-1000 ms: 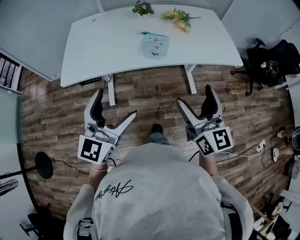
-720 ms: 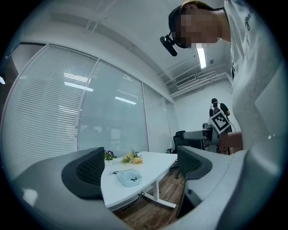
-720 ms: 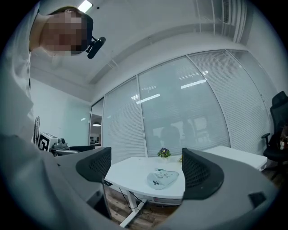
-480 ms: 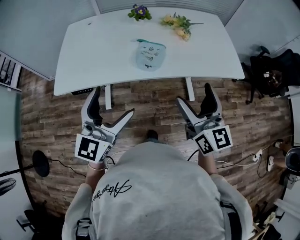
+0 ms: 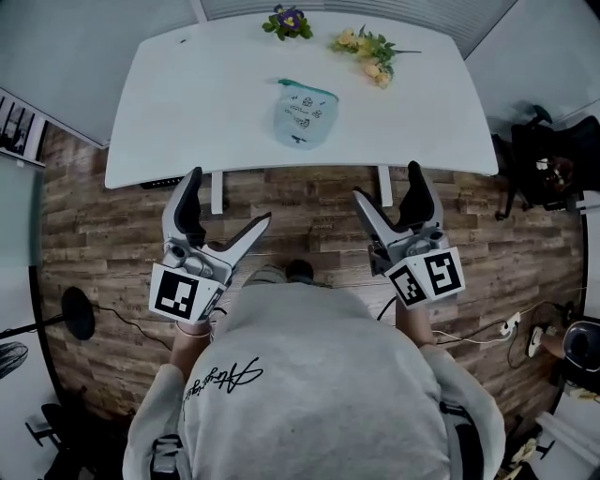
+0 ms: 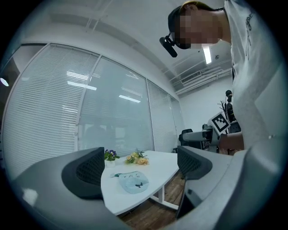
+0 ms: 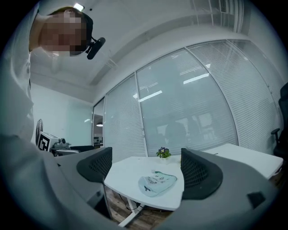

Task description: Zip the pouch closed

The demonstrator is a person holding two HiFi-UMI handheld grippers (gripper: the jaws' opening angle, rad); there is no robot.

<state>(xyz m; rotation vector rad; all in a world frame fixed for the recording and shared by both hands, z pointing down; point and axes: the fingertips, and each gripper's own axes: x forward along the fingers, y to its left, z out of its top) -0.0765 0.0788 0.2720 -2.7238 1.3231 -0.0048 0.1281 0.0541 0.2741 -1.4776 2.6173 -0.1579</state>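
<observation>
Head view first: a white table (image 5: 187, 103) stands on a wood floor (image 5: 309, 211), and the pouch (image 5: 302, 112) lies flat on it, about midway along the table and nearer the person's edge than the far one. It is pale blue, with a teal zip strip along its far edge. Whether that zip is done up cannot be made out from here. A small pot of purple flowers (image 5: 289, 19) and a bunch of yellow flowers (image 5: 370, 44) sit at the far edge, well apart from the pouch. Down below, the person in a grey sweatshirt (image 5: 319, 375) holds both tools up over the floor, short of the table. The left gripper (image 5: 230, 199) has its jaws spread wide and holds nothing. The right gripper (image 5: 387, 183) is the same, spread wide and empty. A dark chair (image 5: 553, 164) stands off to the right.

Over to the left gripper view: two dark ribbed pads stand far apart with only air between them. Through that gap the table shows in the distance, the pouch on its top and both flower bunches behind it.

Right gripper view now: again the jaws gape wide, pinching nothing. The pouch shows between them, far off on the table, with the purple flowers beyond it before a wall of window blinds (image 7: 198, 112).
</observation>
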